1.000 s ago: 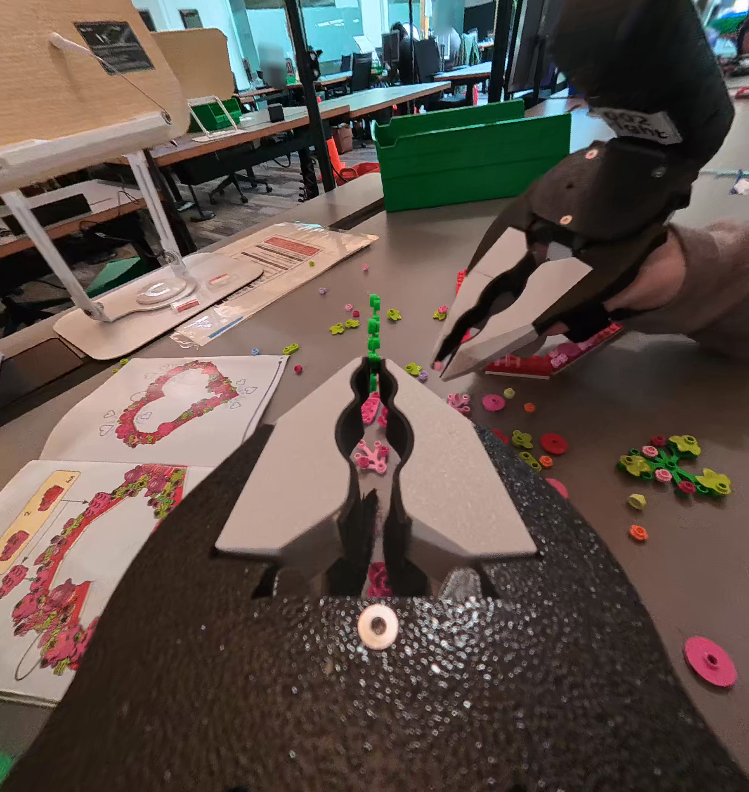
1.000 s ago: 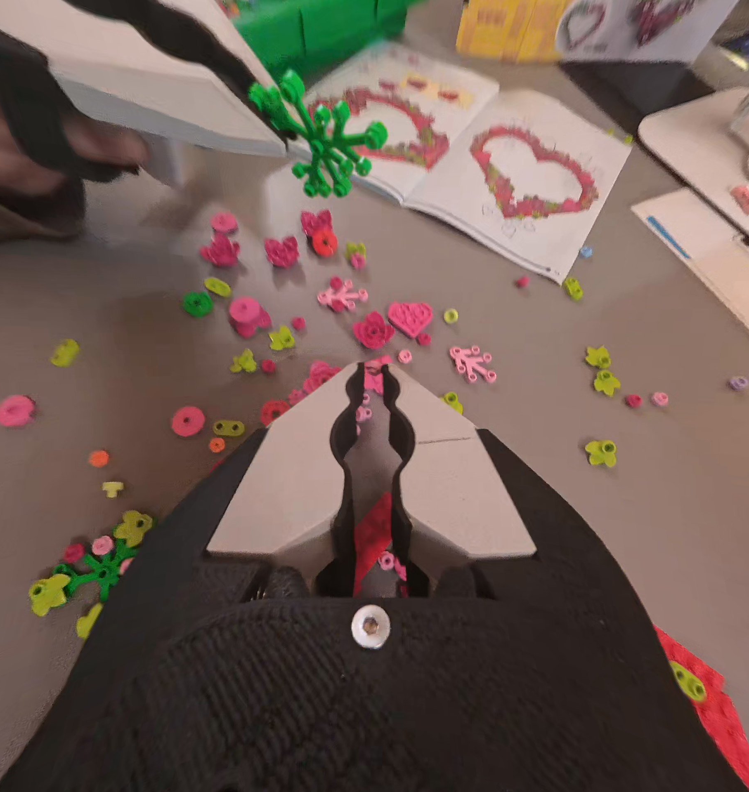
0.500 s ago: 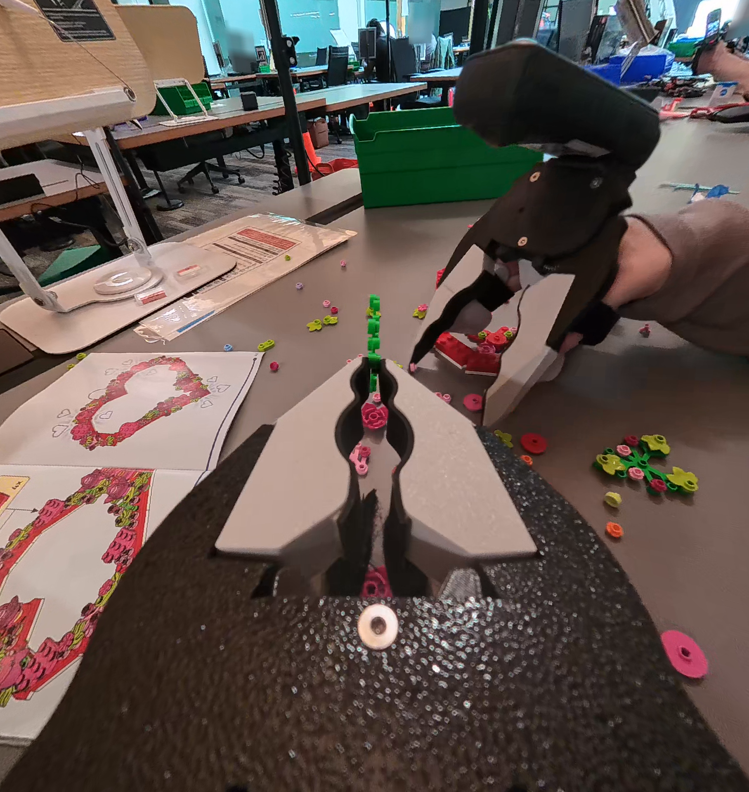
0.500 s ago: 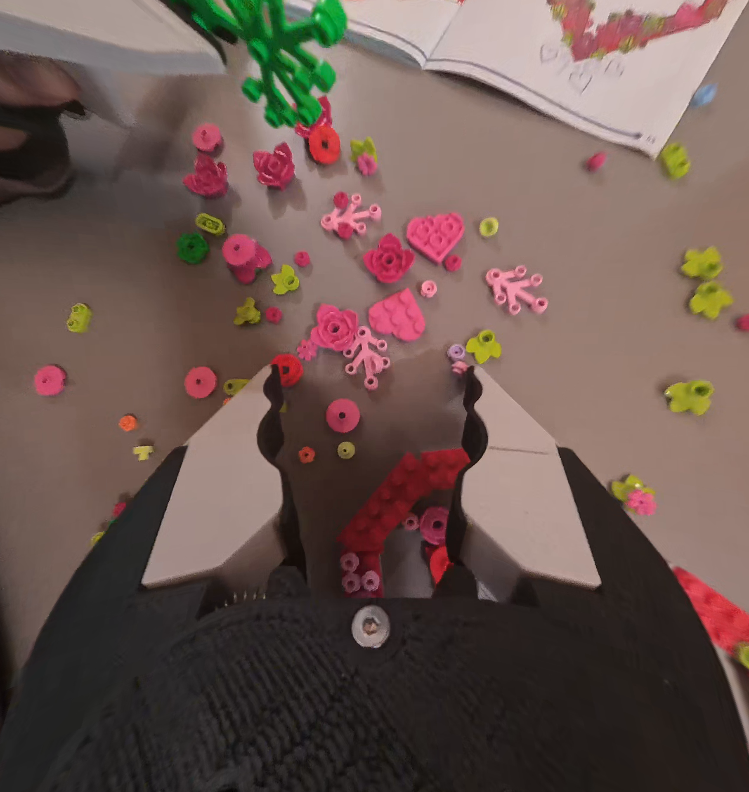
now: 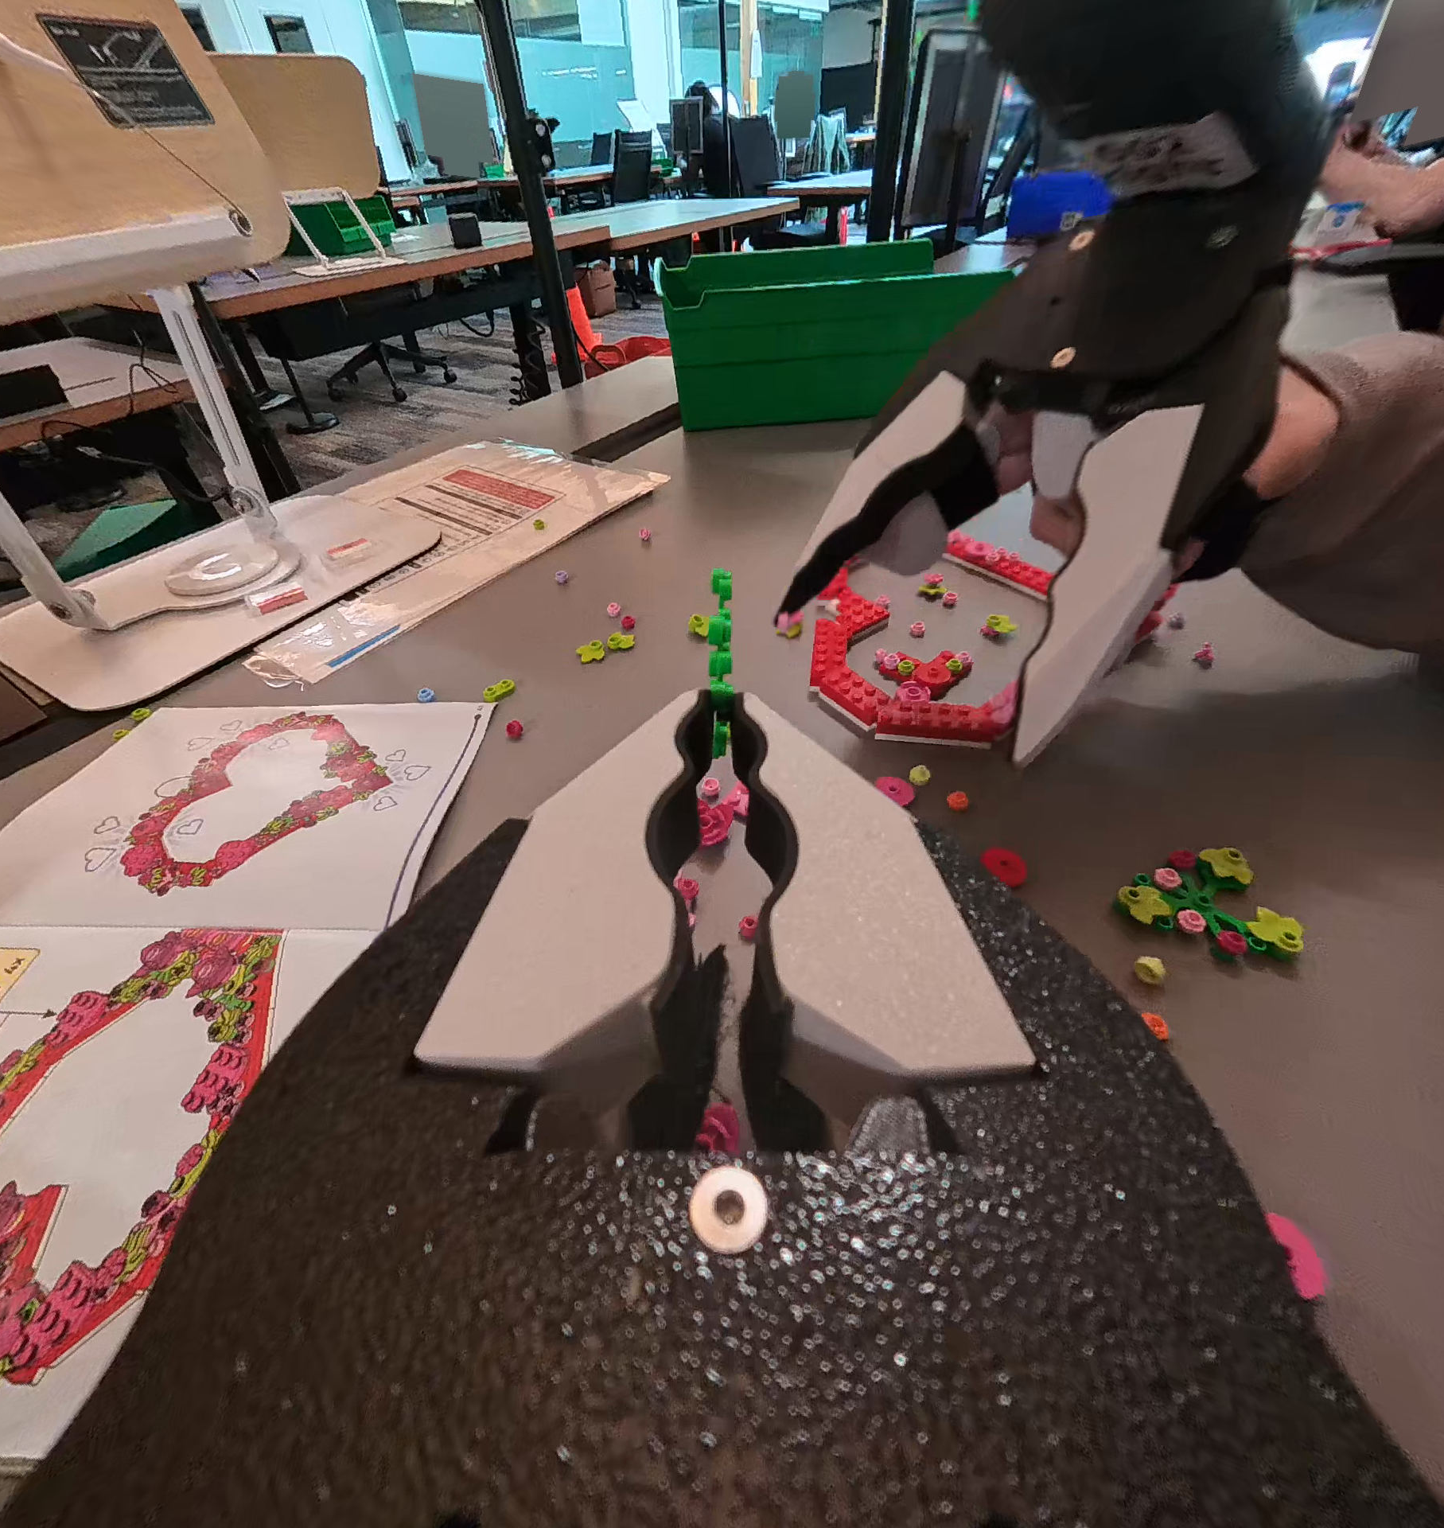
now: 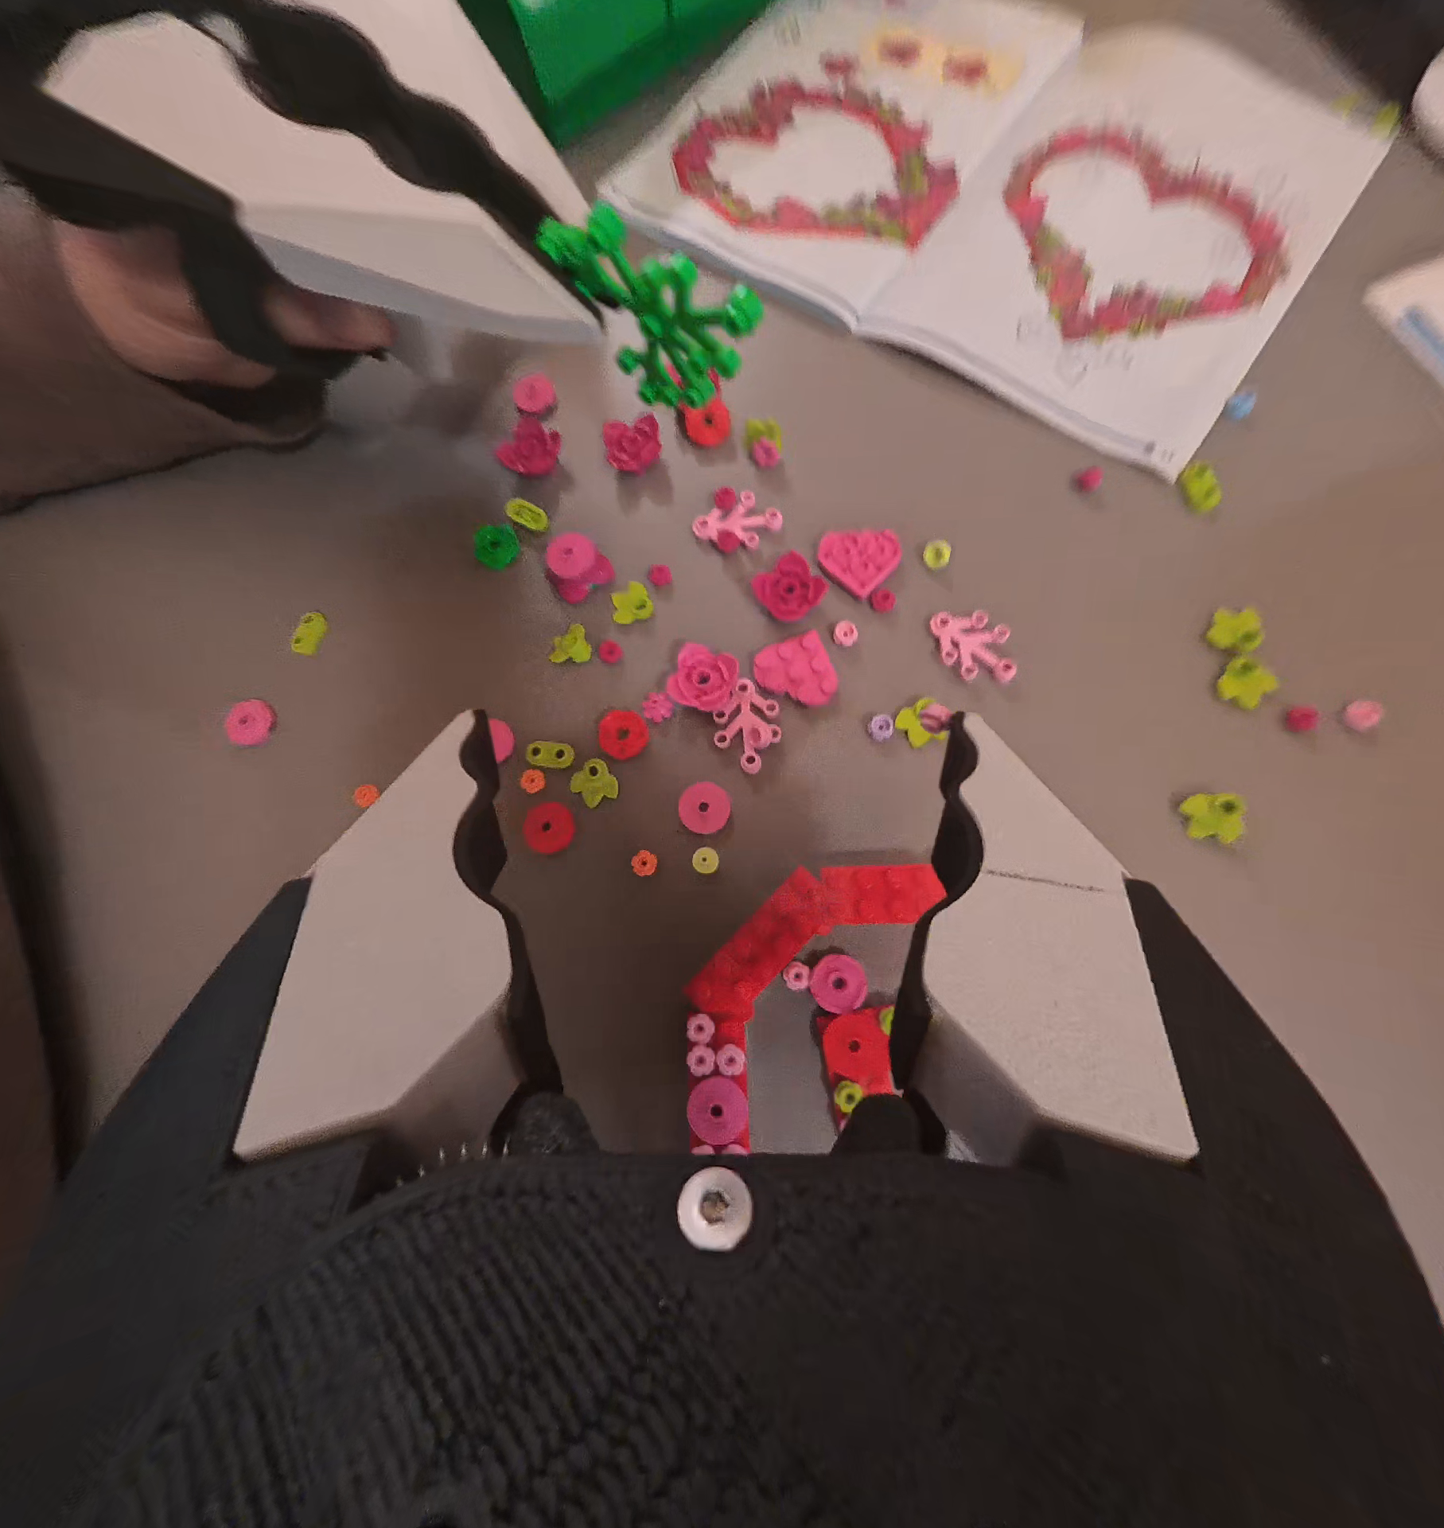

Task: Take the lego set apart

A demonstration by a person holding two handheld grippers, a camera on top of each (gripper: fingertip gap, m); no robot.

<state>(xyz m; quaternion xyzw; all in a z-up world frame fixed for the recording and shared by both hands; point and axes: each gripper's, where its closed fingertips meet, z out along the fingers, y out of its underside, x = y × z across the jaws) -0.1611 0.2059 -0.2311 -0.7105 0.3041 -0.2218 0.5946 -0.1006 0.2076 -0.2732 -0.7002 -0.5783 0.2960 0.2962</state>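
My left gripper is shut on a green branching plant piece, held above the table; it also shows in the right wrist view at that gripper's tip. My right gripper is open wide and empty, hovering over the red heart-shaped frame. In the left wrist view the right gripper straddles the red frame, which still carries a few pink and red studs. Many loose pink, red and lime pieces lie scattered on the grey table.
An open instruction booklet lies left. A green bin stands at the back. A white lamp base and a plastic sleeve sit back left. A small green-and-lime flower cluster lies right. There is about 8 centimeters between the tips of the two grippers.
My right gripper has opened wide, from shut to open, and lifted over the red frame. My left gripper keeps the green plant piece and has hardly moved.
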